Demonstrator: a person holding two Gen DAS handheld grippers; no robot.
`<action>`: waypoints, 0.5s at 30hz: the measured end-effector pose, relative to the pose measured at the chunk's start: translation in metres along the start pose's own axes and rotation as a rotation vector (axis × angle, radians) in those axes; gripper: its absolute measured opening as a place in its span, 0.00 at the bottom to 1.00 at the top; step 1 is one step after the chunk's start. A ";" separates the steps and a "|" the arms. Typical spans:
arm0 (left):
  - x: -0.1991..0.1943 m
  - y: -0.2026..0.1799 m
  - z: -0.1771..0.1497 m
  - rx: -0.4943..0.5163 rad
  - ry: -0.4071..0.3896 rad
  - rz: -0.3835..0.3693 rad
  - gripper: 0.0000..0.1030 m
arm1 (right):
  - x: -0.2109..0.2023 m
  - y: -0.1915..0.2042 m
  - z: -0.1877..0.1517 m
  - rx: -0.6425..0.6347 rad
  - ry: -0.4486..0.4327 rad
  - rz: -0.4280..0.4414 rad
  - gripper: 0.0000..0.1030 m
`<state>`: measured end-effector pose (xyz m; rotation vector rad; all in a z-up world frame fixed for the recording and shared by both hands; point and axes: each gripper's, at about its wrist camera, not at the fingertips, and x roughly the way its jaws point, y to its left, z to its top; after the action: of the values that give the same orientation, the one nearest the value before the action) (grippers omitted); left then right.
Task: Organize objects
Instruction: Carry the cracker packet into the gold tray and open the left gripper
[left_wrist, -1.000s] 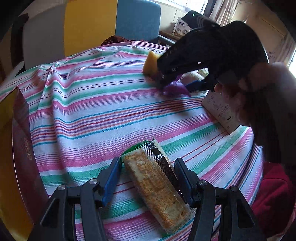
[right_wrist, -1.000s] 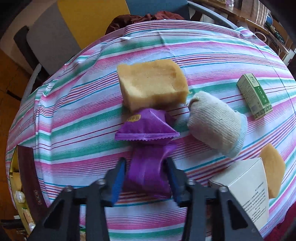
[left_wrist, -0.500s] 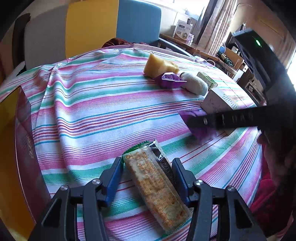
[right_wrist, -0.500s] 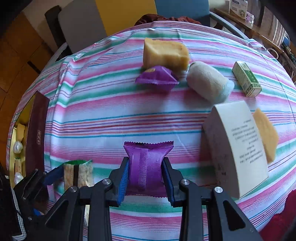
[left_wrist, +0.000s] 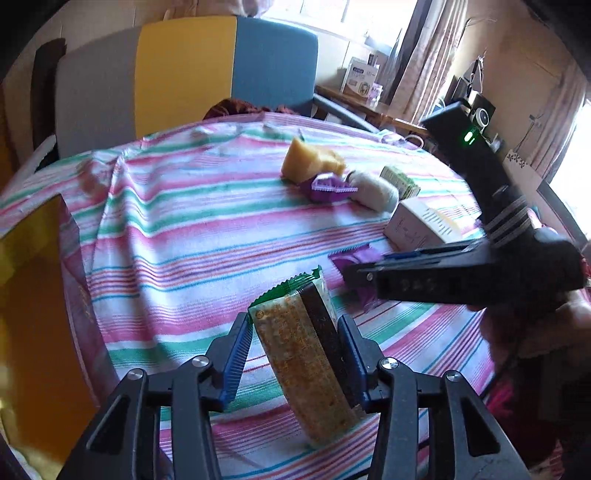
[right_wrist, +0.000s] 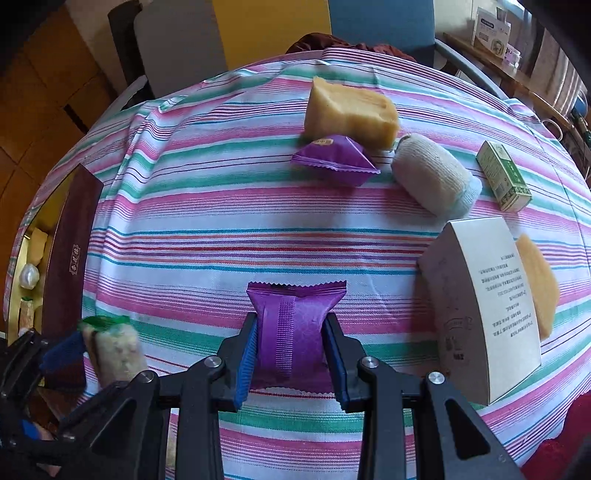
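Currently both claws are loaded. Left gripper (left_wrist: 295, 354) has its jaws closing on the long clear-film snack bar with a green crimped end (left_wrist: 303, 347); the blue ribbed pads (left_wrist: 236, 354) press its sides and the bar is tilted with its far end raised, though whether the near end is clear of the cloth I cannot tell. Right gripper (right_wrist: 291, 350) is nearly closed, pinching the purple foil pillow-pack sachet (right_wrist: 295, 328) across its middle so the wrapper waists in between the pads. Both items sit at the near side of the pink, green and white striped tablecloth (right_wrist: 221, 221). Likely destination, judged only from layout, is the maroon-walled gold-lined box (right_wrist: 70, 251) at the left table edge, which already holds small items. To do the carry well: lift each pack clear before travelling, keep the grip light since foil and film are slick and crush easily, and stagger the two hands so they do not meet over the box. Other materials on the cloth: a porous yellow sponge block (right_wrist: 351, 110), a second purple sachet (right_wrist: 332, 157) touching it, a soft rolled white sock (right_wrist: 432, 177), a small green carton (right_wrist: 504, 177), and a stiff white printed carton (right_wrist: 480, 306) with a yellow sponge slice (right_wrist: 537, 284) just behind.
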<state>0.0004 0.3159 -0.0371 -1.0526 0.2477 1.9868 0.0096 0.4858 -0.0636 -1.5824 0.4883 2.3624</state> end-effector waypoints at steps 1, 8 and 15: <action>-0.003 0.000 0.001 0.001 -0.007 0.000 0.42 | 0.000 0.000 0.000 -0.002 -0.001 -0.002 0.33; -0.004 0.002 -0.002 0.002 0.004 -0.003 0.40 | -0.001 0.000 -0.002 -0.010 -0.004 -0.013 0.33; 0.025 -0.005 -0.004 -0.006 0.103 -0.009 0.48 | 0.001 0.000 0.000 0.007 -0.007 -0.012 0.33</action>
<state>0.0000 0.3317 -0.0576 -1.1598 0.2921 1.9282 0.0093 0.4854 -0.0645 -1.5690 0.4839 2.3538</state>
